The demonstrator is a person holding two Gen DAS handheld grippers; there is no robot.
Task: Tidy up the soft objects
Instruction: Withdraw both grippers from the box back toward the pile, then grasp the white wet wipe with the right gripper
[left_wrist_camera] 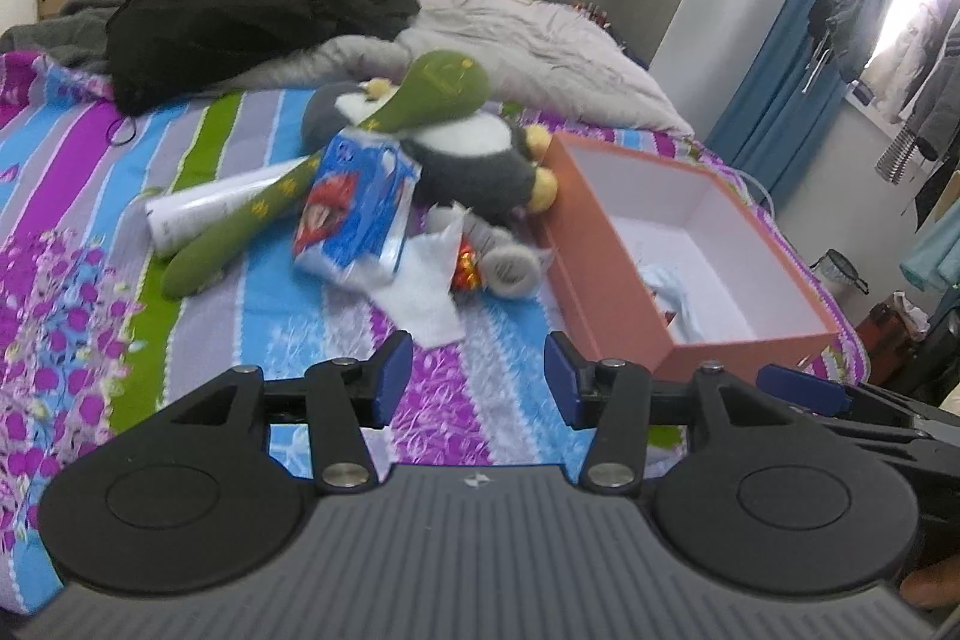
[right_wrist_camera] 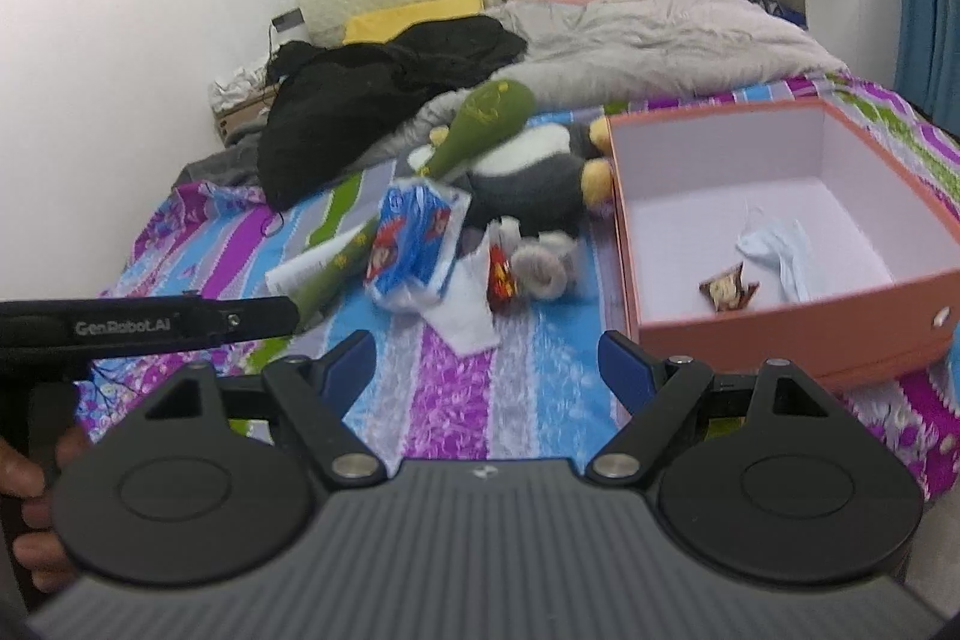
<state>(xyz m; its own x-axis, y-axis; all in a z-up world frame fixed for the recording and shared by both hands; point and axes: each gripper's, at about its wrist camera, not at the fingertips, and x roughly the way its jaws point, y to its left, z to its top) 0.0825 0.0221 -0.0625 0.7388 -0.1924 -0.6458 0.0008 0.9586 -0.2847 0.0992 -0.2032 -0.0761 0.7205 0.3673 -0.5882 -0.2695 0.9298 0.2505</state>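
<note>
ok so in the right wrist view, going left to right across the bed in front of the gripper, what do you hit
white tube → blue tissue pack → red snack packet → small grey plush → orange box, with a brown wrapper and then a pale blue cloth inside it.

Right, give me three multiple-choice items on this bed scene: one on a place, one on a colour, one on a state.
1. Where does the pale blue cloth lie?
A. inside the orange box
B. on the black jacket
C. on the floor

2. What colour is the long plush club lying across the penguin plush?
A. red
B. green
C. white

3. How is the right gripper?
A. shut on the tissue pack
B. open with nothing between its fingers
C. shut on the box rim

Answers: 1 A, the cloth rests on the box's white floor; 2 B, its surface is olive green; 3 B, only bedsheet shows between its fingers.
</note>
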